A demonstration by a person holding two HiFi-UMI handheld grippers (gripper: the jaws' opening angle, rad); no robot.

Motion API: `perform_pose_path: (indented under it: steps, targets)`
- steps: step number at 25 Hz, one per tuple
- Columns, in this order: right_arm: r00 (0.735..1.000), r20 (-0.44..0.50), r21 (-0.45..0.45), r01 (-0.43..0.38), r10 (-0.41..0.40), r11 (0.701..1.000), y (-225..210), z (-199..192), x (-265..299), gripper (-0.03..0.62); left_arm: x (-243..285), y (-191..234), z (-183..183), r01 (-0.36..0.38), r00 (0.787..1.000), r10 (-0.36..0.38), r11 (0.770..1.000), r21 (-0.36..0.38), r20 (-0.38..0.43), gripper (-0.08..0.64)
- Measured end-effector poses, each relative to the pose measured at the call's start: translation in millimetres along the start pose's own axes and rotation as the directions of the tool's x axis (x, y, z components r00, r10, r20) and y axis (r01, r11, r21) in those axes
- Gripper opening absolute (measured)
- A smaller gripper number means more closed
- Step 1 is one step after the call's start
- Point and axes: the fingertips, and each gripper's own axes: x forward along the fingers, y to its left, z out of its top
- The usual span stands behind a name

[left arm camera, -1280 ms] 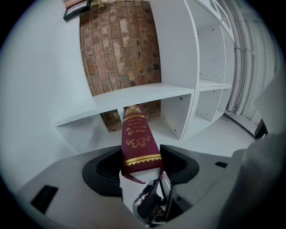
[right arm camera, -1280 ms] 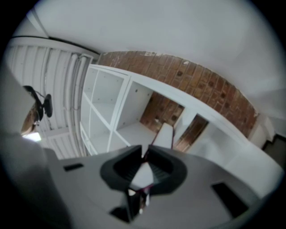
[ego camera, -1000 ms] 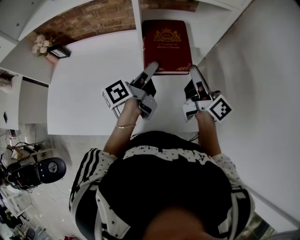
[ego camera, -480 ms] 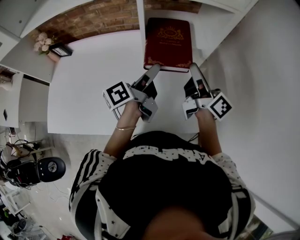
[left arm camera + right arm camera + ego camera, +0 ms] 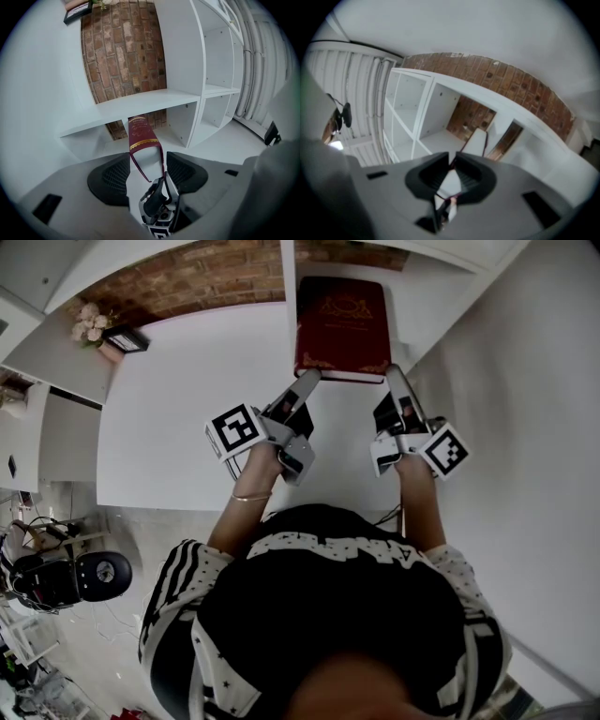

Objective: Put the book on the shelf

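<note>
The dark red book (image 5: 342, 324) with gold print lies flat on the white shelf board (image 5: 187, 381), just right of an upright divider (image 5: 289, 277). My left gripper (image 5: 307, 381) is at the book's near left corner. In the left gripper view the book (image 5: 140, 133) ends between the wide jaws of that gripper (image 5: 147, 158), with thin gaps beside both covers. My right gripper (image 5: 394, 373) is at the near right corner. In the right gripper view its jaws (image 5: 453, 161) are nearly together on the book's thin edge (image 5: 476, 143).
A small dark picture frame (image 5: 124, 341) and pale flowers (image 5: 82, 326) sit at the far left of the board, before a brick wall (image 5: 206, 273). White shelf compartments (image 5: 218, 70) stand to the right. A black chair base (image 5: 94, 577) is on the floor at the lower left.
The book has slid farther back into the shelf, away from the board's front edge. The right gripper went forward with it. The left gripper stayed almost in place.
</note>
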Motion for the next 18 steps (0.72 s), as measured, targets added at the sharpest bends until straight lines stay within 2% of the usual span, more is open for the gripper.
perform_pose_path:
  steps: [15, 18]
  targets:
    - [1.0, 0.001, -0.002, 0.0, 0.0, 1.0, -1, 10, 2, 0.061, -2, -7, 3, -0.005, 1.0, 0.005, 1.0, 0.009, 0.02, 0.258]
    - [1.0, -0.001, -0.01, -0.005, 0.005, 1.0, 0, 12, 2, 0.061, -3, -8, 5, -0.009, 1.0, 0.008, 0.999, 0.031, 0.025, 0.255]
